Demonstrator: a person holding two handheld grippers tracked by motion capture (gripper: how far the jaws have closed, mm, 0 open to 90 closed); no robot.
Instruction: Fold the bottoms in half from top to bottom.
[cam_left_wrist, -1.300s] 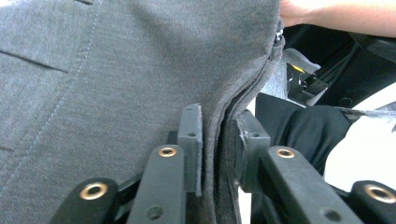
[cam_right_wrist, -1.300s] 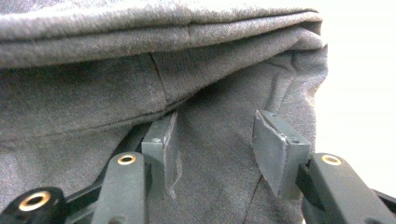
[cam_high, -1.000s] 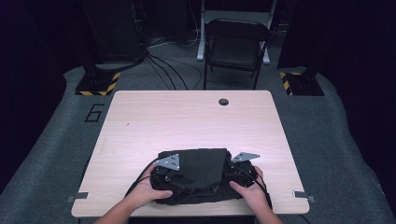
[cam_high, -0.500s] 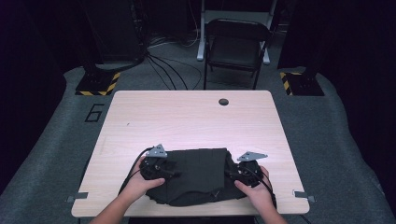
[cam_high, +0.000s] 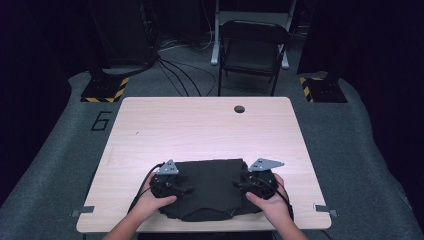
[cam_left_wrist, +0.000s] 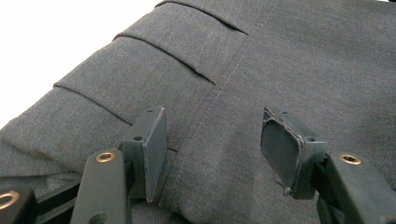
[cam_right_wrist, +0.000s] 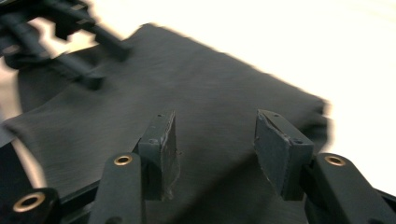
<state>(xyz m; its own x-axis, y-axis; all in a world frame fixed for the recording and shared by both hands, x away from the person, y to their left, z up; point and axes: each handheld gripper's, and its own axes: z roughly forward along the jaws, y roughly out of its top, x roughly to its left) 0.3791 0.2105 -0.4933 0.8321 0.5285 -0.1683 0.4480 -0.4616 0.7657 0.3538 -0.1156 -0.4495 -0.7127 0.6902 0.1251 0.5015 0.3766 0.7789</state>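
A folded dark grey garment (cam_high: 212, 187) lies on the wooden table (cam_high: 200, 130) near its front edge. My left gripper (cam_high: 187, 190) rests over the garment's left side, held by a hand. Its jaws stand open above pleats and a stitched seam of the cloth (cam_left_wrist: 224, 93), with nothing between them (cam_left_wrist: 212, 151). My right gripper (cam_high: 239, 185) is over the garment's right side, also open, hovering just above the smooth fabric (cam_right_wrist: 187, 93); its midpoint is (cam_right_wrist: 215, 154). In the right gripper view the left gripper shows blurred at the upper left.
A round cable hole (cam_high: 239, 109) sits near the table's far edge. A black folding chair (cam_high: 252, 47) stands beyond the table. Yellow-black striped stand bases (cam_high: 104, 89) rest on the grey floor at both far corners. A "6" (cam_high: 101, 121) is marked on the floor.
The left gripper moved left, from the middle of the garment to its left side. The garment now lies flatter and wider. The right gripper has shifted little.
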